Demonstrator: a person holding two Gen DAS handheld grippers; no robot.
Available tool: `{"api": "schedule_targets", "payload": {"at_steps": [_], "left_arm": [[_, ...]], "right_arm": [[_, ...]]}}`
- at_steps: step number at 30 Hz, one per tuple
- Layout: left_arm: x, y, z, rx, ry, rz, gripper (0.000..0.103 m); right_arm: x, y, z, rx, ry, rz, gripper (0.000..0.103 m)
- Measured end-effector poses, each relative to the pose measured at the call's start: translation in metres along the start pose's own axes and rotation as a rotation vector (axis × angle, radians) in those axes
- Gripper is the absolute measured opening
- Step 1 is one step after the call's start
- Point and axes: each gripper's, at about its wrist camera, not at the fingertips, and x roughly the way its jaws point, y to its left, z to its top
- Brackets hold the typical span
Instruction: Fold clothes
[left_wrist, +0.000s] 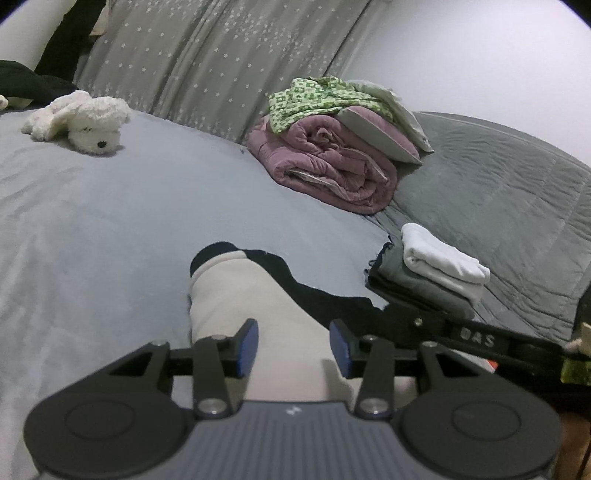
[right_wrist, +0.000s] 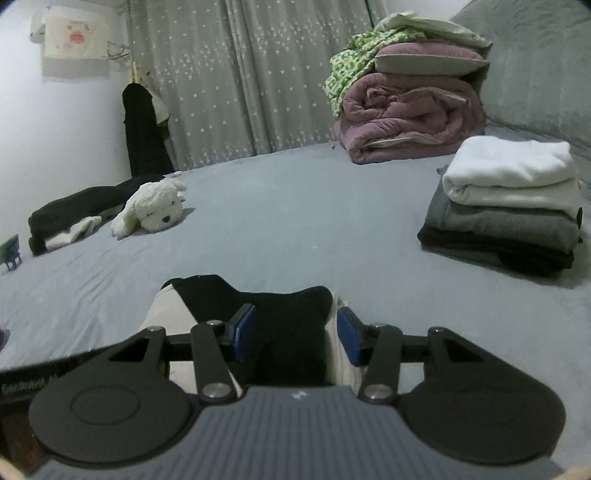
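A cream and black garment (left_wrist: 255, 295) lies on the grey bed sheet (left_wrist: 92, 229) close in front of me. My left gripper (left_wrist: 293, 347) stands open over its cream part, blue pads apart, nothing pinched. In the right wrist view the same garment (right_wrist: 291, 314) shows its black section between the spread fingers of my right gripper (right_wrist: 295, 338), which is open too. The right gripper's black frame (left_wrist: 476, 339) shows at the right of the left wrist view. A folded stack of white, grey and black clothes (right_wrist: 506, 206) sits on the bed to the right, also the stack (left_wrist: 432, 273).
A rolled mauve quilt with a pillow and green patterned cloth (left_wrist: 332, 151) lies at the back by the starred curtain (right_wrist: 240, 74). A white plush dog (right_wrist: 151, 206) and dark clothing (right_wrist: 81, 206) lie at the left. A grey quilted cover (left_wrist: 498, 192) fills the right.
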Motion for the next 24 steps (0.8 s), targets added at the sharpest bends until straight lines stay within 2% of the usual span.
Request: {"api": "schedule_targets", "payload": {"at_steps": [4, 10, 13, 14, 17, 19, 24], "left_arm": [[0.005, -0.004, -0.008, 0.036, 0.037, -0.001, 0.046], [-0.004, -0.011, -0.012, 0.115, 0.05, 0.003, 0.046], [-0.01, -0.004, -0.002, 0.068, 0.072, -0.027, 0.053], [-0.012, -0.001, 0.001, 0.044, 0.077, -0.038, 0.055], [-0.015, 0.01, 0.009, -0.038, 0.09, -0.064, 0.065], [-0.016, 0.018, 0.014, -0.085, 0.099, -0.058, 0.075], [-0.006, 0.029, 0.019, -0.138, 0.145, -0.021, 0.082]], "right_arm": [[0.016, 0.0, -0.001, 0.007, 0.044, -0.02, 0.05], [0.025, -0.019, -0.002, 0.132, 0.114, -0.051, 0.05], [0.021, -0.025, -0.001, 0.181, 0.128, -0.047, 0.052], [0.017, -0.027, -0.001, 0.2, 0.125, -0.032, 0.057], [0.007, -0.037, 0.001, 0.264, 0.129, 0.027, 0.06], [0.003, -0.044, 0.001, 0.307, 0.136, 0.054, 0.064], [-0.003, -0.062, -0.001, 0.436, 0.161, 0.106, 0.069]]}}
